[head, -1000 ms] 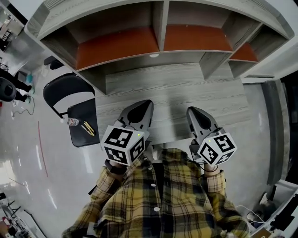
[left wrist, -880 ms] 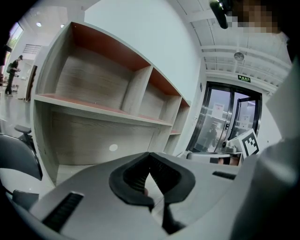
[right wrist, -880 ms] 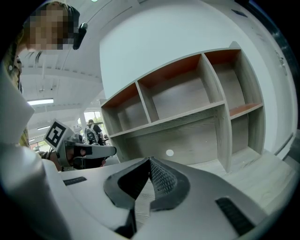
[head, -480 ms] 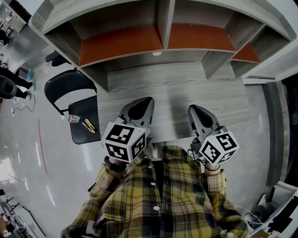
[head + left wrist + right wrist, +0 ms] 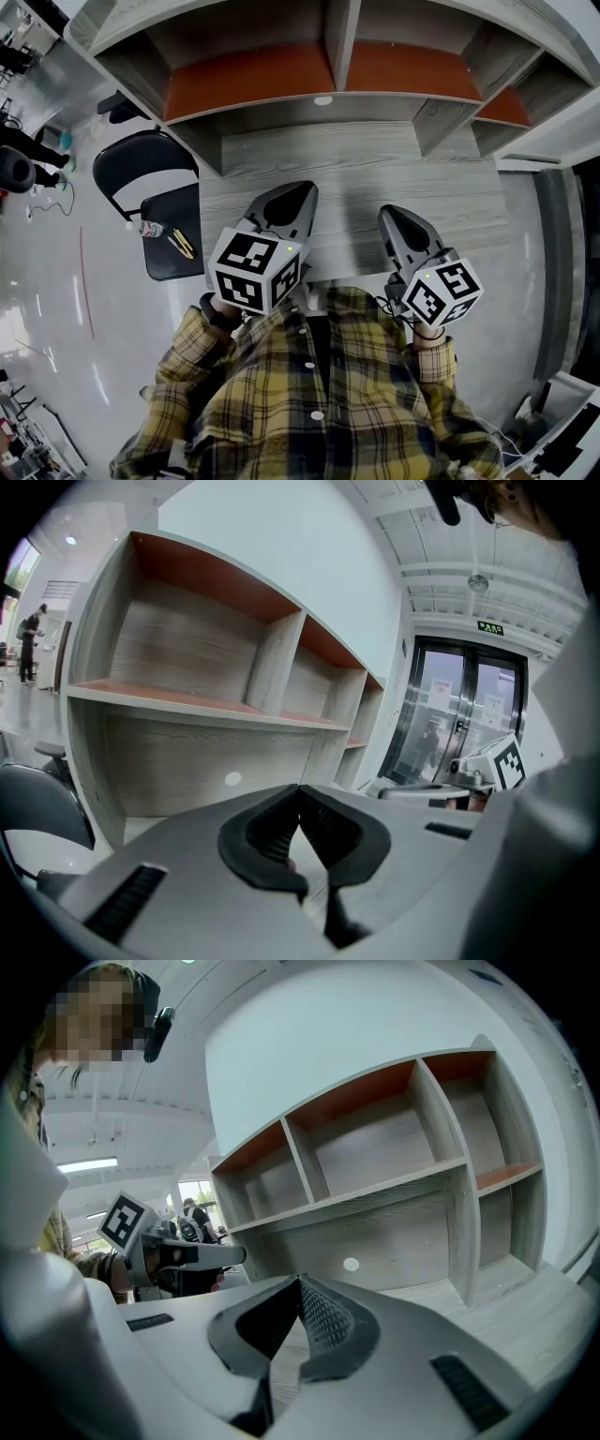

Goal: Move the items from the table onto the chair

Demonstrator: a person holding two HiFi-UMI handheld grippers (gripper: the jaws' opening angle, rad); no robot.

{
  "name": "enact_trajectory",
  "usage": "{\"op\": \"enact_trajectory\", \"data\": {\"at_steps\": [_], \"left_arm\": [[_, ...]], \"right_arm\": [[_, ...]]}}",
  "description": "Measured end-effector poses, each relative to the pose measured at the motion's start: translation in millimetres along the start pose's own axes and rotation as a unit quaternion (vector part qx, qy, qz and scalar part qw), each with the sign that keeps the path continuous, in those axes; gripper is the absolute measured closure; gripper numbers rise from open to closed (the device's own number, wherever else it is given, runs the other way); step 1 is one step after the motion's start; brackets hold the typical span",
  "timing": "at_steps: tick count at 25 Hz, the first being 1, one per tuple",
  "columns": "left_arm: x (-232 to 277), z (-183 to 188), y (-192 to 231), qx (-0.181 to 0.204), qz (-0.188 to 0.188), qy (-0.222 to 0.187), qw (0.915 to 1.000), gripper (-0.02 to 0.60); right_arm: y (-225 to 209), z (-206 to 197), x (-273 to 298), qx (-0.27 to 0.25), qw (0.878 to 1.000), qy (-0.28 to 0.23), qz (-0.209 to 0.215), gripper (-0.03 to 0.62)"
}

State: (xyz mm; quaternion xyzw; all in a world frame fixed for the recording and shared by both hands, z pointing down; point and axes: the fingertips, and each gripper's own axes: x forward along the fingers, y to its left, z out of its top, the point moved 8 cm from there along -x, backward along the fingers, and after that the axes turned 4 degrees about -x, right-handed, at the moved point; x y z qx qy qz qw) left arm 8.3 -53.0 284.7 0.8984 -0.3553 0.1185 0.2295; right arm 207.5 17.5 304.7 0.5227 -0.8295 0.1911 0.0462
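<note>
1. Black folding chair (image 5: 141, 169): just beside the left edge of the table (image 5: 375, 159), backrest toward the far side.
2. On the chair seat: small clear bottle (image 5: 148, 228) lying at the seat's left edge; thin yellow sticks (image 5: 180, 246), pens or pencils, too small to tell, near the seat's middle, apart from the bottle.
3. Left gripper (image 5: 302, 191): over the table near its front edge, left of centre; jaws closed tip to tip, nothing between them.
4. Right gripper (image 5: 388, 216): over the table's front edge, right of centre, apart from the left one; jaws fully together, nothing held.
5. Shelf unit (image 5: 328, 75): along the table's rear edge, orange-brown panels in its compartments.
</note>
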Motion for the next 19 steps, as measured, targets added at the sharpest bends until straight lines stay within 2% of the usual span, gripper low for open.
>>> {"op": "enact_trajectory", "data": {"at_steps": [9,19], "left_arm": [[5.4,-6.1,4.2,-0.009,-0.006,0.021,0.9997,0.575],[13.0,0.2,9.5,0.011,0.000,0.026,0.9996,0.575]], "right_arm": [[-3.3,3.8,-7.0,0.003,1.000,-0.003,0.000,0.576],[-8.8,2.9,-11.6,0.003,1.000,-0.002,-0.005,0.576]]}}
